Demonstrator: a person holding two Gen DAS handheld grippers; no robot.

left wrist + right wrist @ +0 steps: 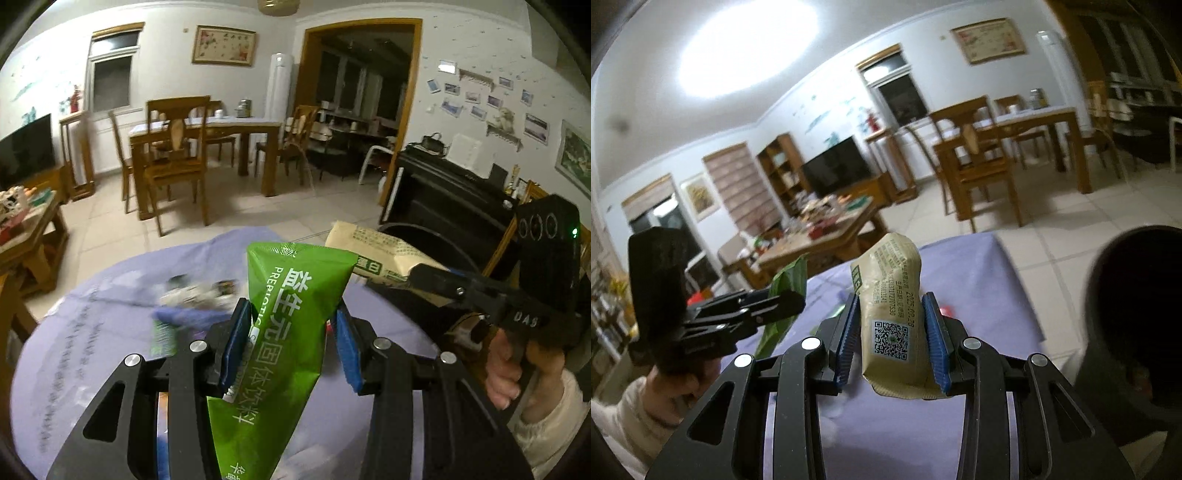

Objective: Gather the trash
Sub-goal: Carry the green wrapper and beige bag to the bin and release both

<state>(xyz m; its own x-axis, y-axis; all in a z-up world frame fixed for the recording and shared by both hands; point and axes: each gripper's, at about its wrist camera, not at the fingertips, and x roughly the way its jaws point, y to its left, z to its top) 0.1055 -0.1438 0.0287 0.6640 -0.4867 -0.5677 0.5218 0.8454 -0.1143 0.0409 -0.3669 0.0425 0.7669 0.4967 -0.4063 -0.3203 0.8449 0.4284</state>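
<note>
My left gripper (291,332) pinches a green packet (284,332) between its blue pads (236,339). The packet stands up tall and leans a bit, above the purple cloth (92,332) on the table. My right gripper (892,336) squeezes a tan packet (890,314) between its own blue pads, and that packet sticks up too.

From the left camera I see the right gripper (432,275) off to the right side, with the tan packet (373,254) poking out over the black bin (443,243). The bin stands just past the right edge of the table. Its dark rim (1115,258) fills the right side of the right camera view.

Some more small trash (199,291) lies on the cloth near the far edge, but it is blurry. Past the table there is open tile floor (258,210), then wooden chairs (177,155) and a dining table (236,129) well apart from us.
</note>
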